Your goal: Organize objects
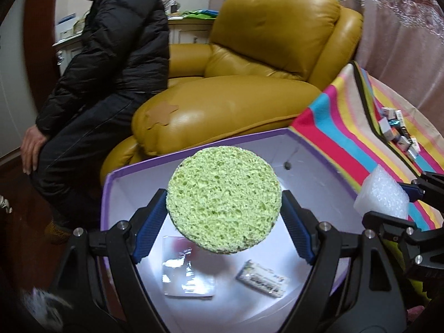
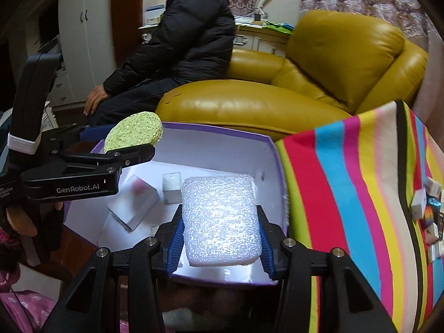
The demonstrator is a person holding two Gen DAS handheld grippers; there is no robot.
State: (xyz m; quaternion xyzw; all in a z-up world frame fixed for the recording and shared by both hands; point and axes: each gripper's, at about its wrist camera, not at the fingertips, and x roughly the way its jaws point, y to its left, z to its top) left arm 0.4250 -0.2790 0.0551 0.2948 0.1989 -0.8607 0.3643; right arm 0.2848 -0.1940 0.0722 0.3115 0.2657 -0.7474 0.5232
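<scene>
Left wrist view – left gripper (image 1: 224, 216) clamps round porous green sponge (image 1: 224, 199), right gripper (image 2: 220, 238) clamps white bubbly foam block (image 2: 220, 216)

Your left gripper (image 2: 130, 149) is black with blue ribbed pads, silver screws, white "GenRobot.AI" lettering and a white strap, beside your pink patterned sleeve (image 2: 19, 305).

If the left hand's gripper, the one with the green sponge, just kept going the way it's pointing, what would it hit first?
Probably the white floor of the purple box. The left gripper tilts down into it, jaws clamped on the green sponge, so the sponge would land first, near the clear packet. Depth is hard to judge.
</scene>
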